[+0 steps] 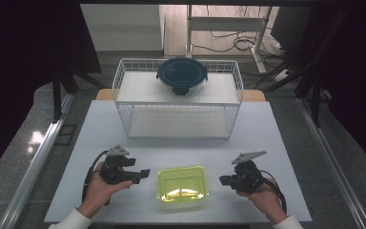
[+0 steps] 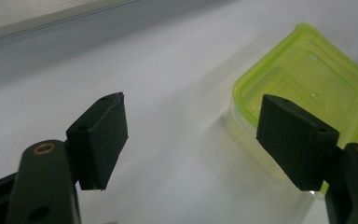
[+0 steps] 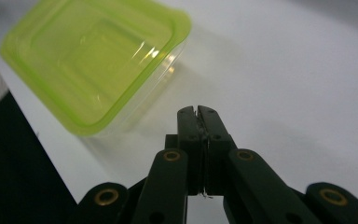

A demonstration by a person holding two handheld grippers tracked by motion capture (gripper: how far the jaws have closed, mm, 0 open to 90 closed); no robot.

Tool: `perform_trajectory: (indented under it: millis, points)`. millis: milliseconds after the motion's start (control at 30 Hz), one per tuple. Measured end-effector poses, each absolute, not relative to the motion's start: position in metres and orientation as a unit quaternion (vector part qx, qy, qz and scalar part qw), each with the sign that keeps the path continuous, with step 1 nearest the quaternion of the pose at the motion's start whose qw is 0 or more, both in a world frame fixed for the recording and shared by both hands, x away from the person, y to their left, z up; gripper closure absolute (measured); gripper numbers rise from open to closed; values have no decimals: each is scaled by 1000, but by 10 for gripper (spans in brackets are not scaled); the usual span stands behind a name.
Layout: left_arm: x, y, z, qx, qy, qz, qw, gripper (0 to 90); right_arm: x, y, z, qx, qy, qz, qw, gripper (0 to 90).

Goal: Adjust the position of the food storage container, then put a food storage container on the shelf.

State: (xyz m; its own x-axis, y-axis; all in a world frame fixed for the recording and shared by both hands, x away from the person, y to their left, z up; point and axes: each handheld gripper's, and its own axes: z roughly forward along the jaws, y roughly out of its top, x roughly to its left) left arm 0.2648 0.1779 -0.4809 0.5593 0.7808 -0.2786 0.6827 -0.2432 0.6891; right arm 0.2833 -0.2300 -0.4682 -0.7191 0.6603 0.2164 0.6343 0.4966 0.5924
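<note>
Green-lidded container (image 1: 182,183) at the near edge of the tabletop (image 1: 267,138), between my 2 grippers.

It sits just right of my left gripper (image 1: 145,173), whose jaws stand wide apart and empty; my right gripper (image 1: 223,180) is pressed closed on nothing, a little to its other side. I judge the container light and slick: if I close on 1 corner of the lid (image 2: 303,79) it could skid toward the near edge or tip. The wire basket (image 1: 178,125) with the dark round-lidded bowl (image 1: 182,74) stands well apart, out of the way.
</note>
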Motion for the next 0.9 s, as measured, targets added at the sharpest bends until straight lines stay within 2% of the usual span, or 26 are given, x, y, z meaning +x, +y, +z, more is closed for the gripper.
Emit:
perform_trajectory:
  millis: [33,167,267,600,900]
  points:
    - [264,178,-481,783,469,61,404,241,282,-232,-469,379,860,342,18,826]
    - [259,177,-482,772,480,70,410,232,278,-234,-471,418,834,359,33,476]
    - [255,175,-481,767,485,65,414,220,278,-237,-469,446,813,372,33,332]
    - [245,177,-480,753,502,59,421,218,277,-239,-469,455,792,407,2,250]
    - [241,171,-483,754,502,24,422,209,273,-232,-466,448,791,417,-7,268]
